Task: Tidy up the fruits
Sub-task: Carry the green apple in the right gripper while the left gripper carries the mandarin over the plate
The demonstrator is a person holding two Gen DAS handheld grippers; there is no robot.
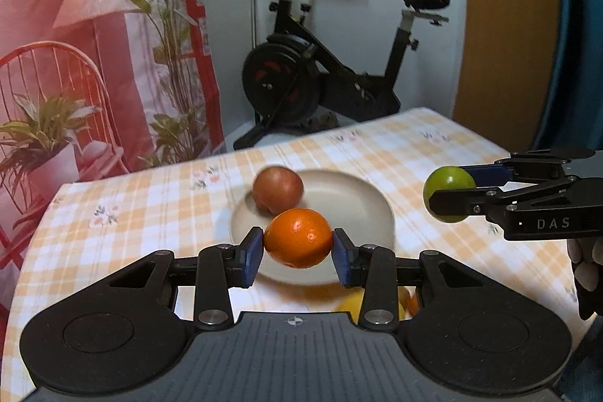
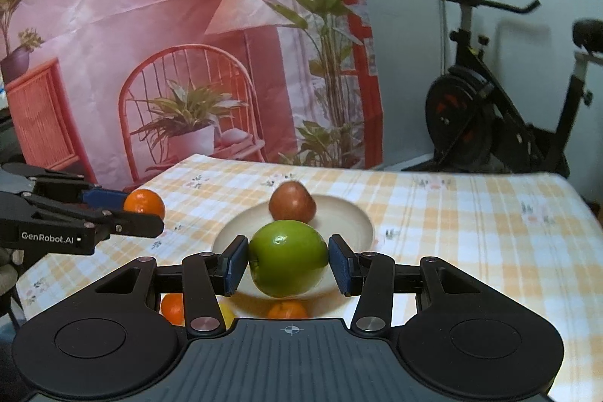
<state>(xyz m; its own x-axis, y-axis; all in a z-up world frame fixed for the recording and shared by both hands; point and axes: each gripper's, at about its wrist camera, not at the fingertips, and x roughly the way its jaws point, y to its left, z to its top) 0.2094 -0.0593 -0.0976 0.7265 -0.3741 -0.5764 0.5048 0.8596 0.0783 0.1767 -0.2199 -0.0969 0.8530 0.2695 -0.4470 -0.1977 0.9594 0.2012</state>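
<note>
Landmark: shallow round cream ceramic plate (image 1: pixel 369 210) at mid-table on the orange-and-white checked tablecloth (image 2: pixel 471 232).

On the plate: one reddish-brown round fruit (image 1: pixel 278 190), likely an apple, toward the far rim. Nothing else rests there.

Left gripper (image 1: pixel 297 251): blue pads pressed on both sides of a glossy round orange (image 1: pixel 297 238), carried in the air over the plate's near edge. Fingers narrow, clamped on the fruit.

Right gripper (image 2: pixel 288 262): pads gripping a smooth green apple (image 2: pixel 288 262) the same way, also above the near rim. From the left camera it hangs off to the right of the plate.

Nearer than the plate, partly hidden under the gripper bodies: two more small oranges (image 2: pixel 287 311) and a yellow fruit (image 2: pixel 226 313), only slivers visible.

Judgement: early-to-middle. One fruit plated, two in transit, at least three waiting on the cloth. Next likely step is lowering both carried fruits onto the plate without knocking the one already there; round fruit may roll on release.
</note>
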